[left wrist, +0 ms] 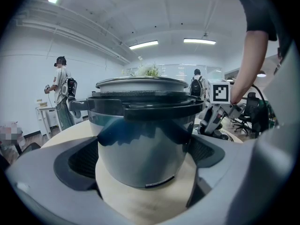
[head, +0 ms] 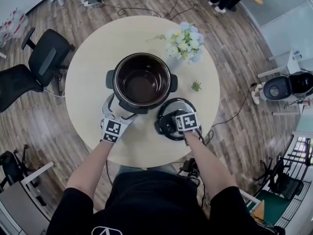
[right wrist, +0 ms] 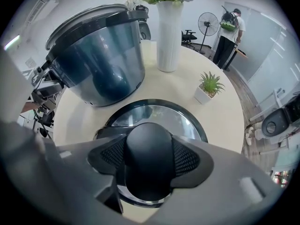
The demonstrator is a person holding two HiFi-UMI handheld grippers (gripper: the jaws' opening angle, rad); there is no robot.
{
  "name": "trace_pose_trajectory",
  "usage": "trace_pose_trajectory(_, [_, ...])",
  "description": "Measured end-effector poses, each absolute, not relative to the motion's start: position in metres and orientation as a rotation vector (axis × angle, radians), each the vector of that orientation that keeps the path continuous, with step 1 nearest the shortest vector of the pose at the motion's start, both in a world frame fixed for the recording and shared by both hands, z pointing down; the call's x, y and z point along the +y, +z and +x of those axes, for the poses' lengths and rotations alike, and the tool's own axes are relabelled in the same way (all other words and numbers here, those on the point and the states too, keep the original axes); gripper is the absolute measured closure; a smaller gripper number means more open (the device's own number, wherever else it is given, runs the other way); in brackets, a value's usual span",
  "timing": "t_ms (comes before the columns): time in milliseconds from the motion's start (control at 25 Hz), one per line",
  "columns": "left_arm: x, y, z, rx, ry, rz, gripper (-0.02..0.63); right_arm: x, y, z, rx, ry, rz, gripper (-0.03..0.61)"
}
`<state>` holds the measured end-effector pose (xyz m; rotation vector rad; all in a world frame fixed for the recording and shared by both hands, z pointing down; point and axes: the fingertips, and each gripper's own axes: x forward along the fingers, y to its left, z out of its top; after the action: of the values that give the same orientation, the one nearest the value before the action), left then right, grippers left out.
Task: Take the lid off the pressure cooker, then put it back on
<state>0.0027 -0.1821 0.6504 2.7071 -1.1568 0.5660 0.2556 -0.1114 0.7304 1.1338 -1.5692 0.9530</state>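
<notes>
Gripping the lid [head: 171, 109] by its black knob [right wrist: 147, 142], the right gripper [right wrist: 150, 161] points steeply down with both pads closed on the knob's sides. The lid lies flat on the round table [head: 88, 72], just right of and nearer the person than the pressure cooker [head: 142, 56], rim close to the pot wall; touching or not, can't tell. The pot stands open and empty mid-table, so removal looks done and the put-back half is starting. The left gripper [head: 119, 110] sits low at the pot's near-left side, jaws wide apart and cupping the lower wall; it reads as a brace, not a pinch. Next move, as I judge it: lift the lid straight up until it clears the pot rim and side handles, carry it left and away over the opening, keep it level, lower it centred, probably with a twist to seat it. Edges: the lid sits not far from the table's near-right edge, so avoid dragging it that way. The flower vase [head: 185, 44] stands just behind-right of the pot and the small potted plant [head: 196, 86] just beyond the lid, both close to a wide swing. Above the pot is free, and the left and far parts of the tabletop are bare.
</notes>
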Motion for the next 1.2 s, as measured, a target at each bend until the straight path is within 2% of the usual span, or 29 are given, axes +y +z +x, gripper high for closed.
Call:
trace_pose_trajectory(800, [-0.181,0.651,0.004,-1.158,0.561,2.708,0.023,-0.111,0.727,0.262,-1.598,0.947,1.131,0.293])
trace_pose_trajectory(1200, [-0.180,0.651,0.003,-1.157,0.565,2.703,0.023,-0.114,0.678,0.287,-1.594,1.009,1.152,0.293])
